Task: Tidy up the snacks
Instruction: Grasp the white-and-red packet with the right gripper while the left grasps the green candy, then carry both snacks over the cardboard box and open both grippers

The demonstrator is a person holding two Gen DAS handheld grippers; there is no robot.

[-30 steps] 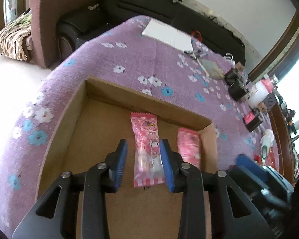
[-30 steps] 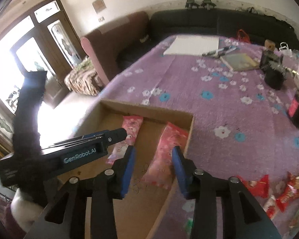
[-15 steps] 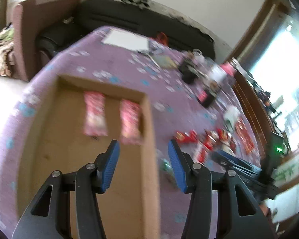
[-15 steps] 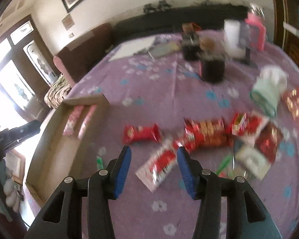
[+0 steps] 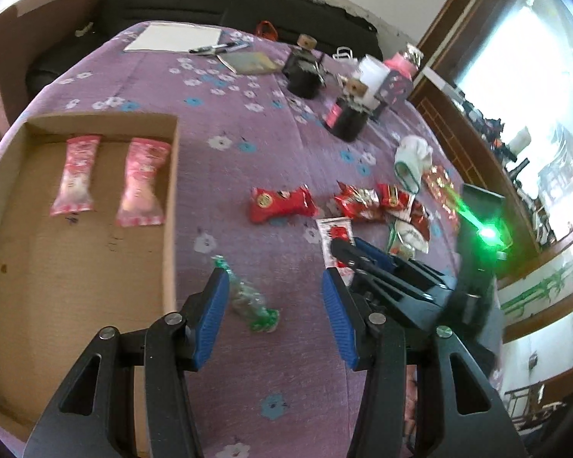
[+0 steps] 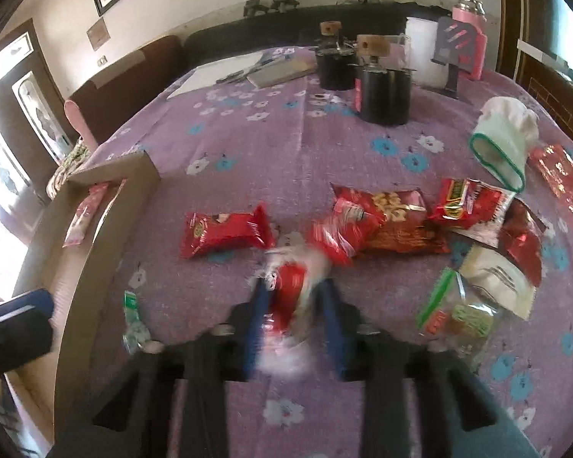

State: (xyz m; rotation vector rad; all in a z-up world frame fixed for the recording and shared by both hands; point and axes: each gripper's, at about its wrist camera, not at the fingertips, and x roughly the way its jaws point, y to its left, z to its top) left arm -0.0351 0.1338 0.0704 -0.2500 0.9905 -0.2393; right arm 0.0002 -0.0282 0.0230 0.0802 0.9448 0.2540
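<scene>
A cardboard tray (image 5: 171, 175) lies at the left of a purple flowered table and holds two pink snack packets (image 5: 74, 175) (image 5: 141, 181) side by side. My left gripper (image 5: 273, 290) is open, hovering over a green-and-clear candy wrapper (image 5: 250, 299) beside the tray. My right gripper (image 6: 294, 305) is open, its fingers on either side of a white-and-red packet (image 6: 290, 286) lying on the table; the view is blurred. Red snack packs (image 6: 225, 231) (image 6: 389, 221) lie scattered beyond it. The tray also shows in the right wrist view (image 6: 95, 229).
Two black jars (image 6: 384, 89) (image 6: 334, 65), a white container (image 6: 420, 51), a pink bottle (image 6: 470, 26), a white-and-green cloth pouch (image 6: 504, 141), paper, pens and a notebook (image 5: 248, 62) sit at the back. A sofa stands behind the table.
Both grippers have swung right, away from the tray to the loose snacks. My right gripper has come down around the white-and-red packet. My left now hovers over the green candy wrapper.
</scene>
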